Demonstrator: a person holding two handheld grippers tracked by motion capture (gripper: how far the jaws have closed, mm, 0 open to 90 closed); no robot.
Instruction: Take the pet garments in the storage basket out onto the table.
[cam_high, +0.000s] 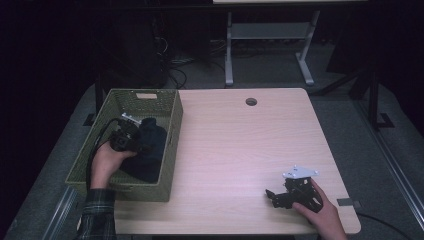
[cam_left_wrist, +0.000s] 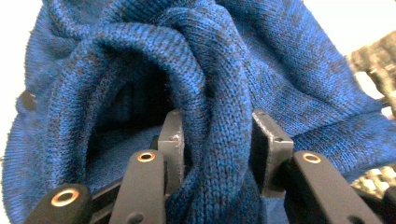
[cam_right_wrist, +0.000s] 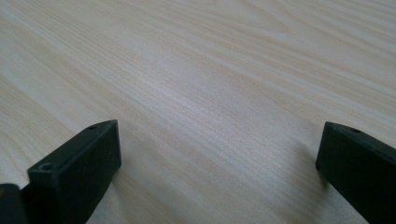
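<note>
High view: left tongs (cam_high: 134, 142) pinch blue sweater (cam_high: 150, 150) in basket (cam_high: 172, 130); right tongs (cam_high: 274, 196) wide.

The desk (cam_right_wrist: 210, 93) was surfaced in pale, smooth, matt wood grain. A blue garment (cam_left_wrist: 261, 70) was of coarse ribbed knit. The basket (cam_high: 172, 150) was woven. The jaws looked matt black.

We saw the table (cam_high: 240, 145) lit dimly from above, its surroundings black; close knit looked sharp, edges overexposed.
</note>
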